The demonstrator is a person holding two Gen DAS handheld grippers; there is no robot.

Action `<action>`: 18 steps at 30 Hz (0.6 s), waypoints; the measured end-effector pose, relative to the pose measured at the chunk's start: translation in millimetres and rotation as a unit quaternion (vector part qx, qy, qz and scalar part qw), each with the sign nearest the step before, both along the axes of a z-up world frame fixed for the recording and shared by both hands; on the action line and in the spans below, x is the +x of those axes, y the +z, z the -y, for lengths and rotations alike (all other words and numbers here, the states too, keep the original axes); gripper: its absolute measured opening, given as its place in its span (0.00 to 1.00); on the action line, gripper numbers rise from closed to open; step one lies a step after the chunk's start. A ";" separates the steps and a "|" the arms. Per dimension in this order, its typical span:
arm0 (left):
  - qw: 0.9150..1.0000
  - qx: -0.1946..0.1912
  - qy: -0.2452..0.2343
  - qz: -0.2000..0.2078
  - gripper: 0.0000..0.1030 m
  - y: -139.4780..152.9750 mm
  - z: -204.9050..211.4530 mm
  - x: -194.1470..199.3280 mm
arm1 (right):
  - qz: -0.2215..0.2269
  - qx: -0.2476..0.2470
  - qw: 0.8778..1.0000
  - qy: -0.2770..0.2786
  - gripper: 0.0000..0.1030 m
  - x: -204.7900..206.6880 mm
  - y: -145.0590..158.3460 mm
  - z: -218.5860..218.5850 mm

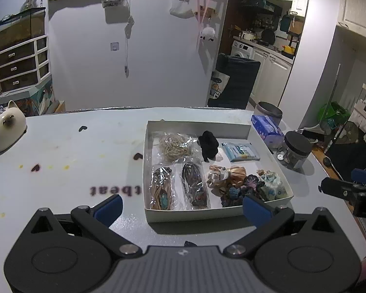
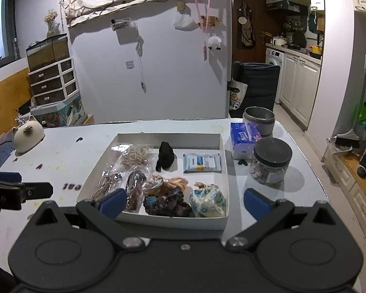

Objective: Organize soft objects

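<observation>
On the white table (image 2: 61,151), a ceramic cat figure (image 2: 28,133) sits far left, well apart from the shallow white box (image 2: 168,137) holding the soft objects: bagged cords at its left, a black cloth (image 2: 166,157) at mid-back, and a floral scrunchie (image 2: 208,200) at its front right corner. The left gripper (image 1: 181,206) and the right gripper (image 2: 183,201) both hover before the box with fingers spread wide, holding nothing. Right of the box stand a tissue pack (image 2: 244,138) and a dark-lidded jar (image 2: 270,162).

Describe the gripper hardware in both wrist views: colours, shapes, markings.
Both match: the left gripper and right gripper have matte black angular linkage arms with silver pivot screws, two round black housings flanking a ribbed grey centre plate, and blue pads on the fingertips. The left one, seen side-on from the right camera, carries partly readable white lettering. No cables or sleeves visible.
</observation>
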State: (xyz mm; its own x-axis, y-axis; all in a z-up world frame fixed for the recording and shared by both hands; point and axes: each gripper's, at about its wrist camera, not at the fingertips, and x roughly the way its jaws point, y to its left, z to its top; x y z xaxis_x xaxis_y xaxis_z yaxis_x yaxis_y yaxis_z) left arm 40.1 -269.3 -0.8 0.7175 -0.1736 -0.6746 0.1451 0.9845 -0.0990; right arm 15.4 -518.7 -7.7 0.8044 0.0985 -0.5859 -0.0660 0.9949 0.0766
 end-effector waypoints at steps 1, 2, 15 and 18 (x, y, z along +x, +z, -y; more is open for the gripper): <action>1.000 0.000 0.000 0.000 1.00 0.1 -0.3 0.1 | 0.000 0.000 1.000 0.001 1.00 0.2 0.1 -0.4; 1.000 0.000 0.000 0.000 1.00 0.0 -0.3 0.1 | -0.001 0.000 1.000 0.002 1.00 0.4 0.2 -1.0; 1.000 0.000 -0.001 -0.001 1.00 -1.6 -0.3 -0.1 | -0.003 0.000 1.000 0.004 1.00 1.3 -0.2 -2.2; 1.000 0.001 0.001 -0.002 1.00 -3.3 1.2 -0.6 | -0.003 0.000 1.000 0.004 1.00 1.4 -0.7 -2.2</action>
State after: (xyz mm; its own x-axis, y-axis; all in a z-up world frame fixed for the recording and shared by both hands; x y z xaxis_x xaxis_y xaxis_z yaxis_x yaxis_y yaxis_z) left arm 39.5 -270.5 -4.1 0.7157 -0.1711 -0.6771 0.1432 0.9849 -0.0975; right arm 16.8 -516.5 -8.3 0.7999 0.1053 -0.5908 -0.0737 0.9943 0.0773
